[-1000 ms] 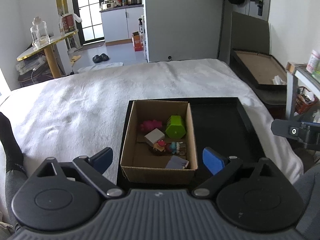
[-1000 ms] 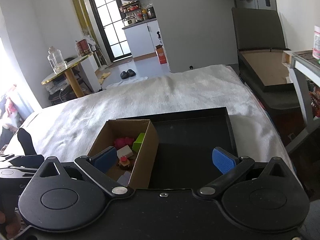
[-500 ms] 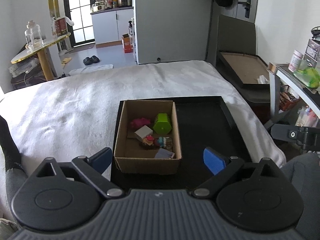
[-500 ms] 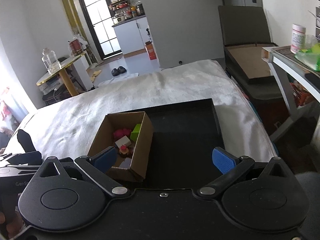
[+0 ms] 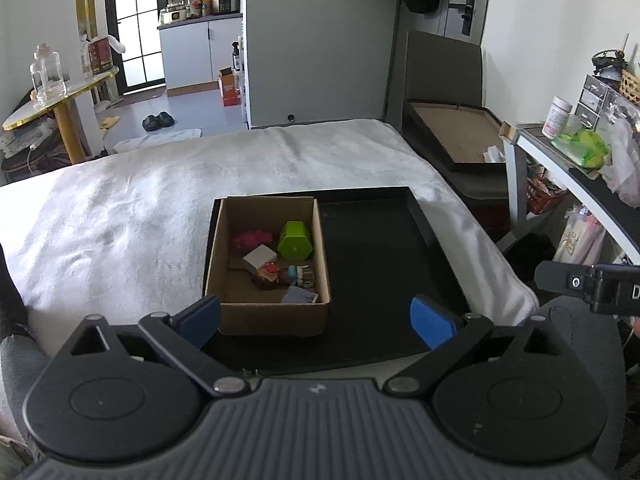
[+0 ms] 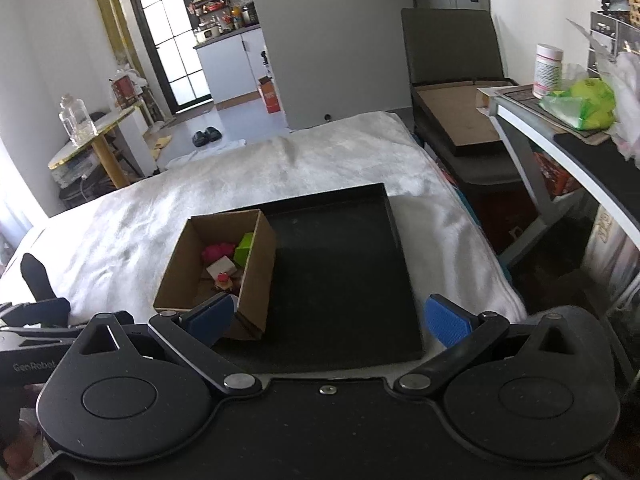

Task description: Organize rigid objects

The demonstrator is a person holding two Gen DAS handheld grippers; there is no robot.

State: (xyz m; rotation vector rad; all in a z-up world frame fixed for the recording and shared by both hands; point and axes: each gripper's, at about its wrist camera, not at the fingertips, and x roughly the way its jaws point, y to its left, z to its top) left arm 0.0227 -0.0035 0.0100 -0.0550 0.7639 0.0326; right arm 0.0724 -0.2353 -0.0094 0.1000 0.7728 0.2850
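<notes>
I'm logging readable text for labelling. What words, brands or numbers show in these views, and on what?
"GenRobot", last letters cut off: on the left hand-held gripper's body, at the right wrist view's left edge.
"D": on the right hand-held gripper's body, cut off by the left wrist view's edge.
White jar label: too blurred to read.
Orange carton: too small.

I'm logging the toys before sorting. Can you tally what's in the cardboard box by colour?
Pink: 1, pink toy
Green: 1, green block
White: 1, white block
Grey: 1, grey piece
Multicoloured: 2, small figures
Total: 6

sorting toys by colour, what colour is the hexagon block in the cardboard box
Lime green; the hexagon block shows best in the left wrist view.
</notes>
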